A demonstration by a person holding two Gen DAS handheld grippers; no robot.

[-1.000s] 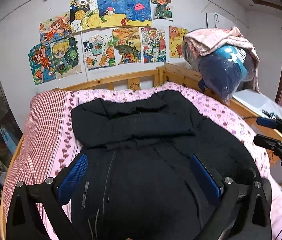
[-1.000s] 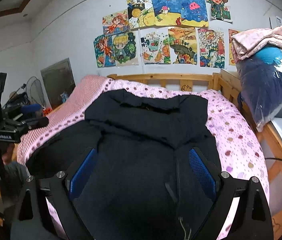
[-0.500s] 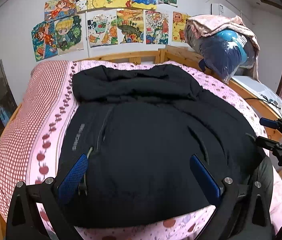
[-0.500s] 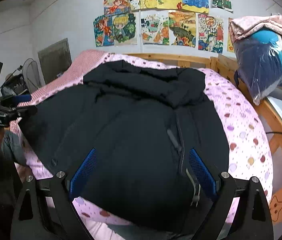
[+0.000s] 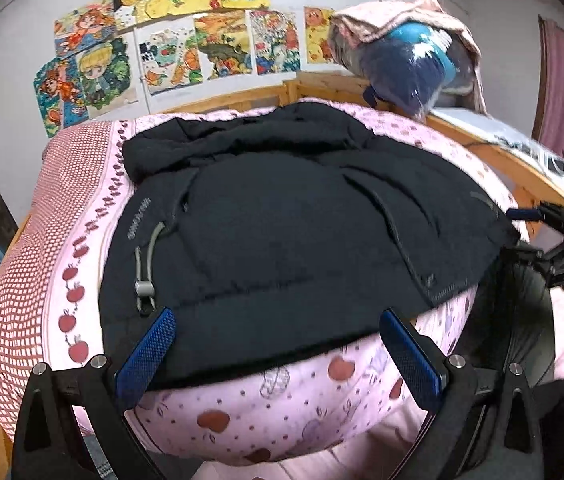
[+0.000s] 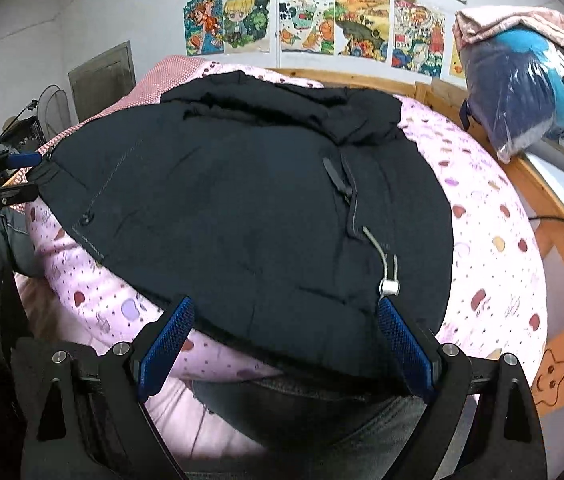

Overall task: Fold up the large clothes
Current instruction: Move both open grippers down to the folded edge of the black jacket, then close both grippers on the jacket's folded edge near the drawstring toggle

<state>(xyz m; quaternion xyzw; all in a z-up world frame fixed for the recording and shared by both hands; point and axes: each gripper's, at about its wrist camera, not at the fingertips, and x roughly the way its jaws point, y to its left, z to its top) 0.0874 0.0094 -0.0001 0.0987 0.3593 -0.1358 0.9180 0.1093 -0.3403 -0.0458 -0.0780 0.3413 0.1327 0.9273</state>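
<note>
A large black jacket [image 5: 282,216] lies spread flat on the pink apple-print bedsheet [image 5: 265,408], hood end toward the wall. A grey drawcord with a toggle [image 5: 143,288] sits near its hem. My left gripper [image 5: 277,344] is open at the hem, its blue pads [image 5: 145,348] either side of the cloth edge, gripping nothing. In the right wrist view the same jacket [image 6: 241,208] fills the middle. My right gripper [image 6: 284,336] is open at the hem, beside the toggle [image 6: 388,286]. Each gripper shows in the other's view by a jacket corner: the right gripper [image 5: 554,236] and the left gripper [image 6: 1,184].
A wooden bed frame [image 6: 562,232] runs along the right and head end. A plastic bag of bedding under a pink blanket [image 5: 406,60] sits at the back right. Drawings [image 5: 201,36] cover the wall. A fan [image 6: 51,108] stands left of the bed. A person's jeans [image 6: 302,408] are below.
Both grippers have drawn back toward the foot of the bed and tilted down. The jacket's hem and the sheet in front of it have come into view.
</note>
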